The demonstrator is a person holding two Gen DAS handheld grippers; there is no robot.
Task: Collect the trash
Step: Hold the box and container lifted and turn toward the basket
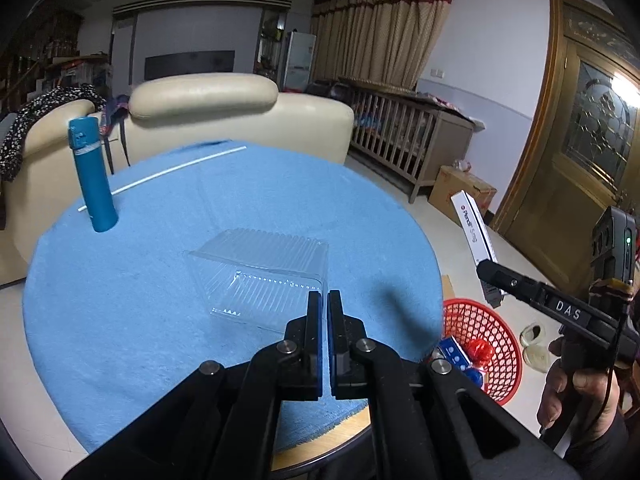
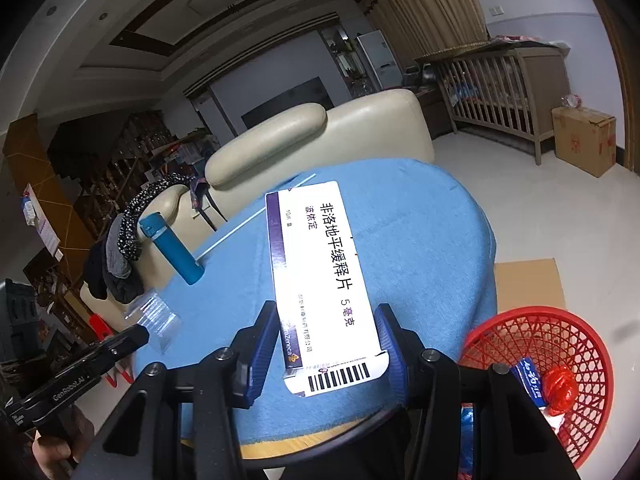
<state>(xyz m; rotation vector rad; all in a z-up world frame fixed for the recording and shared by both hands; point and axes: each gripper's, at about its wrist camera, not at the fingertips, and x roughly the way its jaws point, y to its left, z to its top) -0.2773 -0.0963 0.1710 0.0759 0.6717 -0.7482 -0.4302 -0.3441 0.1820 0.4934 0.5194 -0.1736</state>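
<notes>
A white and purple medicine box (image 2: 324, 280) sticks out forward from my right gripper (image 2: 328, 344), whose blue pads are shut on its sides near the barcode end. In the left wrist view the same box (image 1: 474, 226) hangs off the table's right edge, above a red mesh basket (image 1: 486, 328). My left gripper (image 1: 324, 304) is shut and holds nothing, just in front of a clear plastic clamshell container (image 1: 264, 276) lying on the blue tablecloth (image 1: 160, 280). A blue bottle (image 1: 93, 176) stands at the far left, with a thin white straw (image 1: 168, 174) behind it.
The red basket (image 2: 560, 364) on the floor holds a blue and white packet and a red wrapper. A cream sofa (image 1: 224, 120) backs the round table. A wooden crib (image 1: 404, 132), a cardboard box (image 1: 460, 192) and slippers (image 1: 534, 344) lie to the right.
</notes>
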